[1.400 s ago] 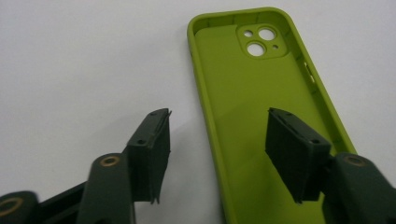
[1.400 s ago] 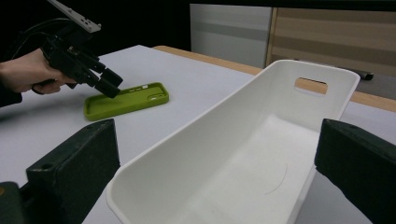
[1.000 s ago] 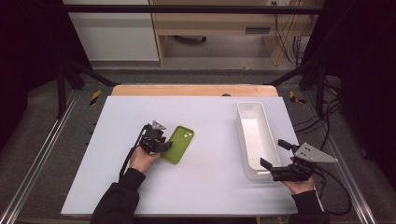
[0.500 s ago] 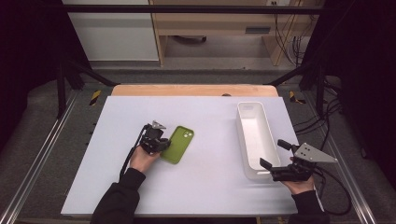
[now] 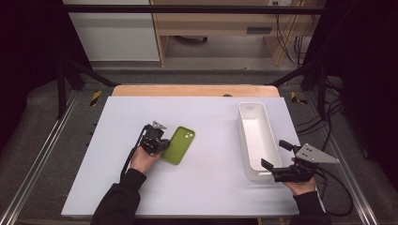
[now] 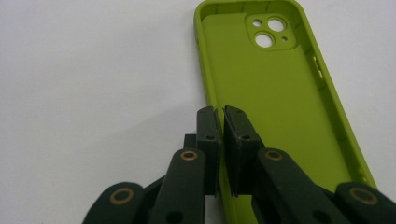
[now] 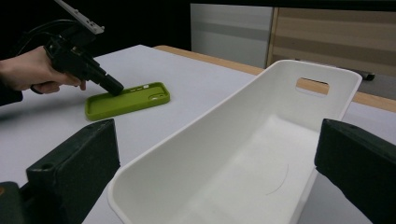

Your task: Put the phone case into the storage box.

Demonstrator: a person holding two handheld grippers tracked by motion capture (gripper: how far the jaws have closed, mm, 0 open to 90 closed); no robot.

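The left gripper (image 6: pixel 221 122) had its two black fingers (image 6: pixel 208 135) pressed nearly together, pinching the thin side wall of a lime-green phone case (image 6: pixel 275 93) between them. The case was a soft-looking, matte shell, rectangular with rounded corners, lying with its open cavity up and its round camera cut-outs at the far end. In the high view the left gripper (image 5: pixel 159 143) met the case (image 5: pixel 179 144) at its left long edge, near the middle of the counter (image 5: pixel 206 187), whose top was a smooth, pale, flat sheet with a wooden strip along its far edge.

The right gripper (image 7: pixel 224 163) had its blocky black fingers (image 7: pixel 77 161) spread wide, one at each side of the near end of a white bin (image 7: pixel 243 154); whether they touched its walls could not be told. The bin was a long, narrow, smooth plastic trough with rounded corners and a slot handle cut in its far end wall. In the high view the right gripper (image 5: pixel 277 157) sat at the bin's (image 5: pixel 256 136) near right corner, on the counter's right side, well apart from the case.
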